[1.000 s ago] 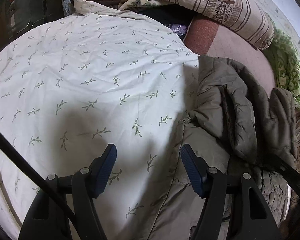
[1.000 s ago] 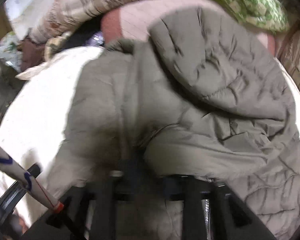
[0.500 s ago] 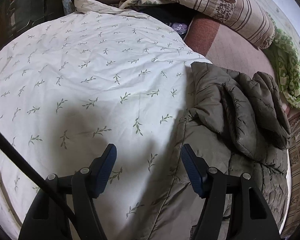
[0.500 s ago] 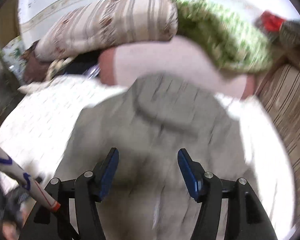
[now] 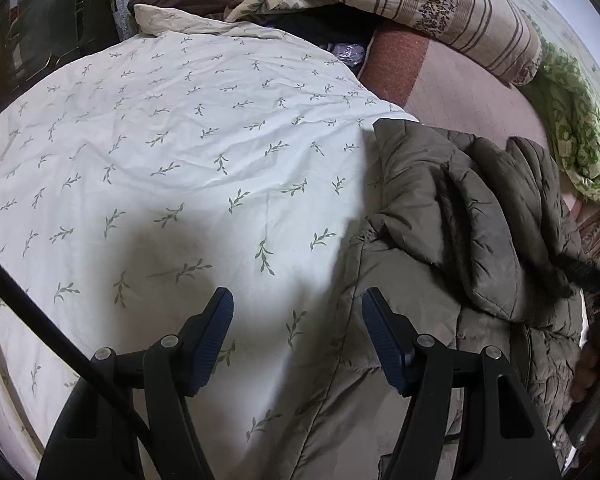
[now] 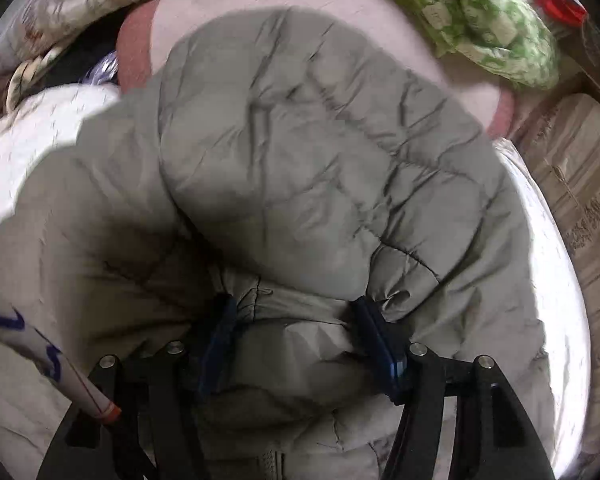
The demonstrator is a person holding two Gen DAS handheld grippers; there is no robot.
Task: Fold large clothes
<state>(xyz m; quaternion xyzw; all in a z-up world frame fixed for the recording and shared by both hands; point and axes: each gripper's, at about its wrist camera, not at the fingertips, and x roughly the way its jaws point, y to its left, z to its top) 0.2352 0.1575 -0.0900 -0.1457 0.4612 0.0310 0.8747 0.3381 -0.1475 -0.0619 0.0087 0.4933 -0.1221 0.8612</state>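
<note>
So the puffy olive-grey quilted jacket (image 5: 460, 216) lies bunched on the cream leaf-print bedsheet (image 5: 180, 152); only the right wrist view shows its folds up close. Right gripper (image 6: 296, 320) is spread wide, fabric bulging between its fingers, while left gripper (image 5: 298, 312) hangs wide, holding nothing.

Both wrist views look down, sharing the jacket (image 5: 452, 216).
</note>
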